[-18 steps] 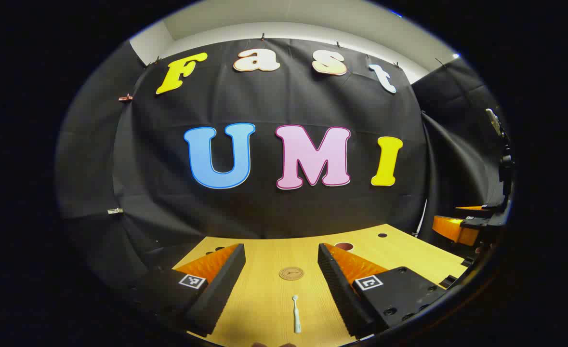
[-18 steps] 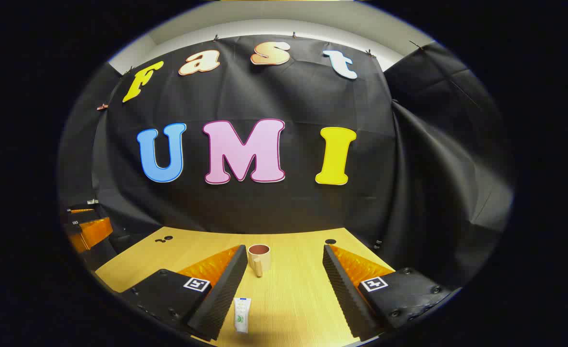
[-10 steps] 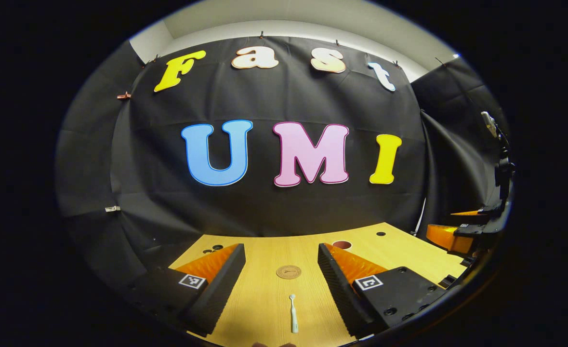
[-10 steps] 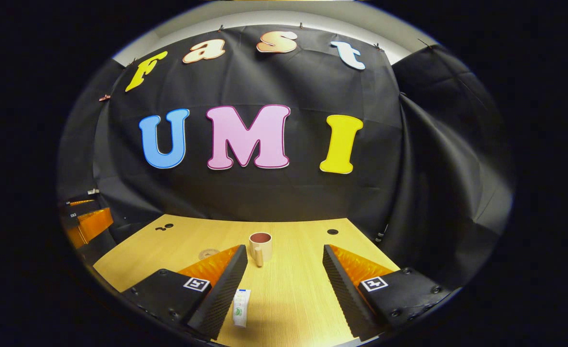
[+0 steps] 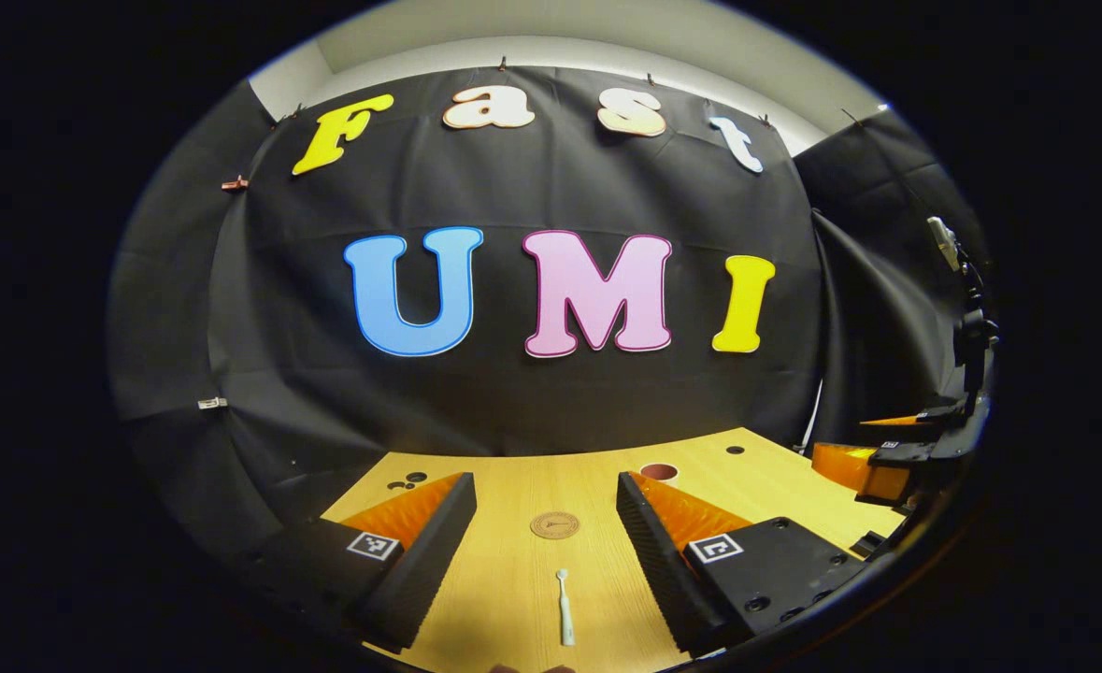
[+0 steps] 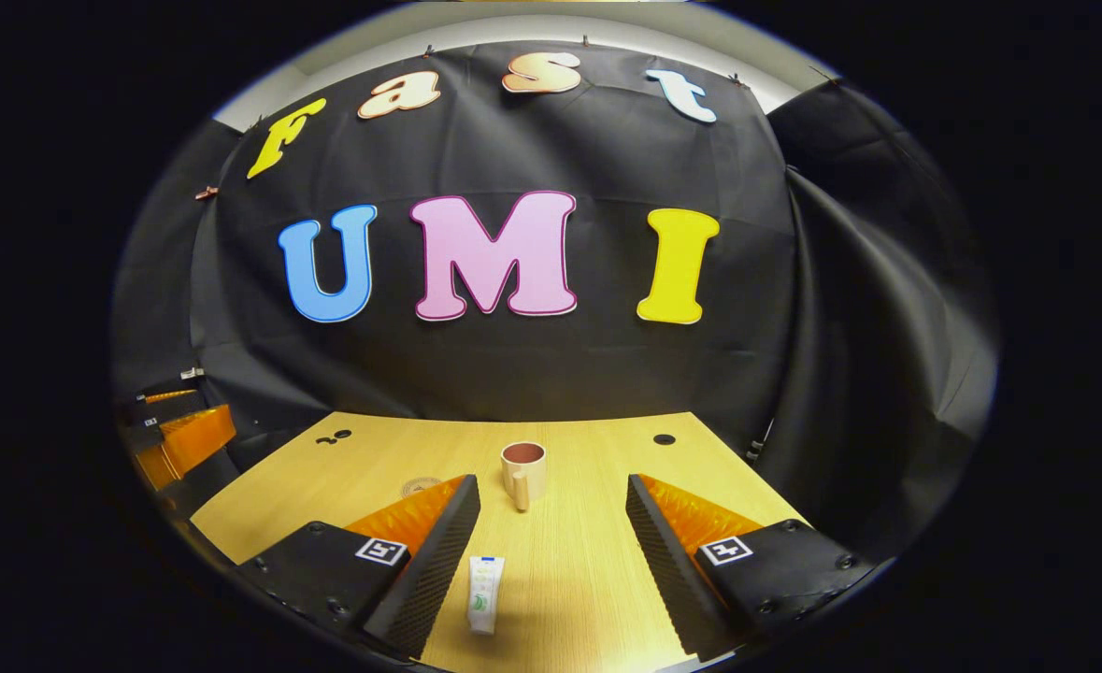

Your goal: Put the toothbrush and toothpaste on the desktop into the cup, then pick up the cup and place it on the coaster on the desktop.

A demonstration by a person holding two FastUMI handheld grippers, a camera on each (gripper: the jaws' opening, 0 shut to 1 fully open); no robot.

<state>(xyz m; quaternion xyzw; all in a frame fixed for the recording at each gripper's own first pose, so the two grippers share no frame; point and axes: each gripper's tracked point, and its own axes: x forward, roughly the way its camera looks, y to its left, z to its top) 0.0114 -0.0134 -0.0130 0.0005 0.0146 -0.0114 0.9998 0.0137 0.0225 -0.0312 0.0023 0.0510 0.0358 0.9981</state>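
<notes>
Nothing looks done yet: the toothbrush (image 5: pixel 565 608) lies flat on the counter (image 5: pixel 513 579) between the spread left gripper (image 5: pixel 546 551), the toothpaste (image 6: pixel 484 581) lies before the spread, empty right gripper (image 6: pixel 551 551), and the cup (image 6: pixel 523 472) stands empty, well apart from the coaster (image 5: pixel 554 524).

The left gripper (image 5: pixel 546 551) has its two fingers spread wide apart. The right gripper (image 6: pixel 551 556) is spread wide too, holding nothing.

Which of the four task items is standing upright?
The cup. The toothbrush, toothpaste and coaster all lie flat on the desktop.
</notes>
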